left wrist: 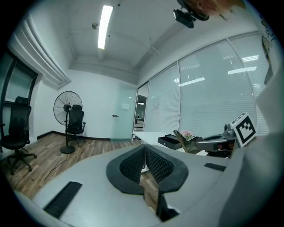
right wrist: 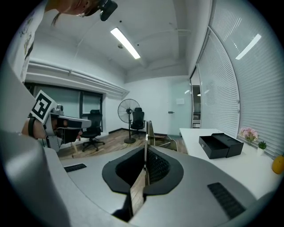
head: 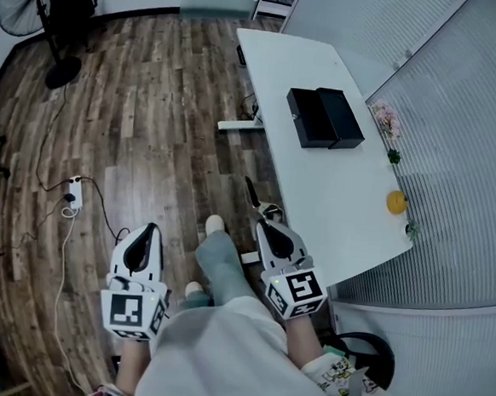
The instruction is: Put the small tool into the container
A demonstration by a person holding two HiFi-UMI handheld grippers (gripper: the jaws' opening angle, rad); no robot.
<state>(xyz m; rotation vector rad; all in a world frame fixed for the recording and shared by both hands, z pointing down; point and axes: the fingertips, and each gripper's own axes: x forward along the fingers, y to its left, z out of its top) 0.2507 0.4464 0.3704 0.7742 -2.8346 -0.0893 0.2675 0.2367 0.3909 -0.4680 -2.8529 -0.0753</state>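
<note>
Wooden floor stretching left of white table. Small tool hanging just by table's near left edge, so slip from pinch would likely be dropping it onto boards. Black container lying open on far part of table, well apart from tool. Long reach coming, with thin tip possibly catching container wall. Both arms tucking close to body, pointing far and slightly down. Left gripper pressing pads together, holding nothing. Right gripper clamping small tool, strip sticking out past jaw tips.
</note>
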